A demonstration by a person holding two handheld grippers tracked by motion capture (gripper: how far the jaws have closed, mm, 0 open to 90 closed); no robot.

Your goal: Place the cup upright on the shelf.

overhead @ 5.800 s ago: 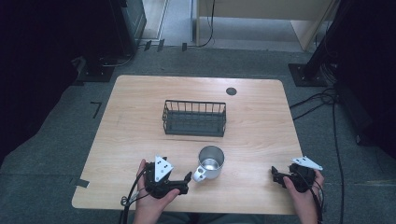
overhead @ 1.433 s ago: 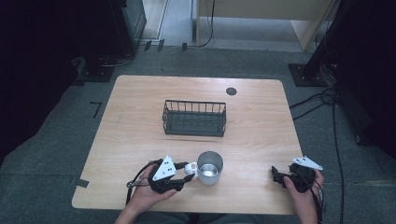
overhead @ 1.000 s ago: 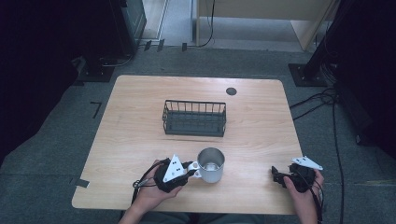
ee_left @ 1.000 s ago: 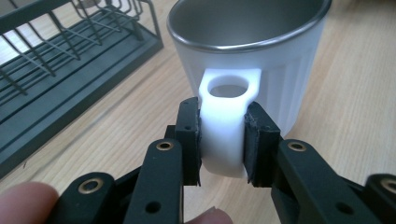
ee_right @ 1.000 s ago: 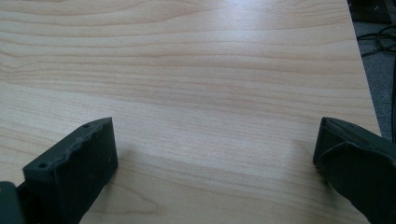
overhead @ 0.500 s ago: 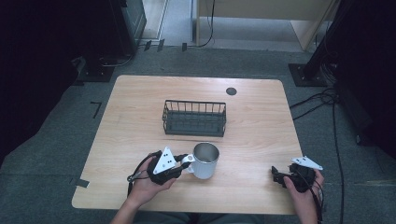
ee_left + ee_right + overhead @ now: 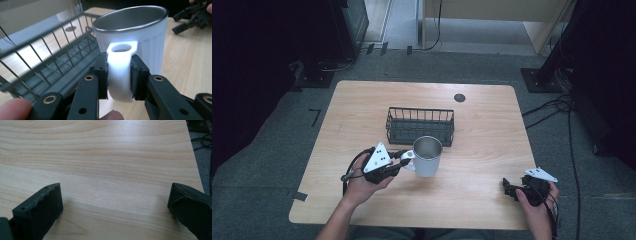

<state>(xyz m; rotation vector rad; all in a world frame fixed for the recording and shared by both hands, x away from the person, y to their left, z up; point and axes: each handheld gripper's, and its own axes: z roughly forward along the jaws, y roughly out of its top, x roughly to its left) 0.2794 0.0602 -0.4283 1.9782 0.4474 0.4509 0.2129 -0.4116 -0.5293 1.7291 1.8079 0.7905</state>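
Note:
A white mug (image 7: 427, 156) with a steel lining hangs upright just above the table, close to the front of the black wire basket (image 7: 420, 125). My left gripper (image 7: 404, 158) is shut on the mug's handle (image 7: 120, 72); both pads (image 7: 102, 75) press its sides, and the mug (image 7: 133, 35) stands beyond them. The basket (image 7: 47, 70) lies to the left in the left gripper view. My right gripper (image 7: 508, 189) rests near the table's front right, and in the right gripper view it (image 7: 115, 200) stands open over bare wood.
The wooden table (image 7: 362, 110) has a small dark round hole (image 7: 459, 97) at the back right. Cables (image 7: 557, 110) trail on the floor to the right, and dark equipment stands behind.
My left gripper has lifted the mug off the table and carried it up and back toward the basket. The right gripper has not moved.

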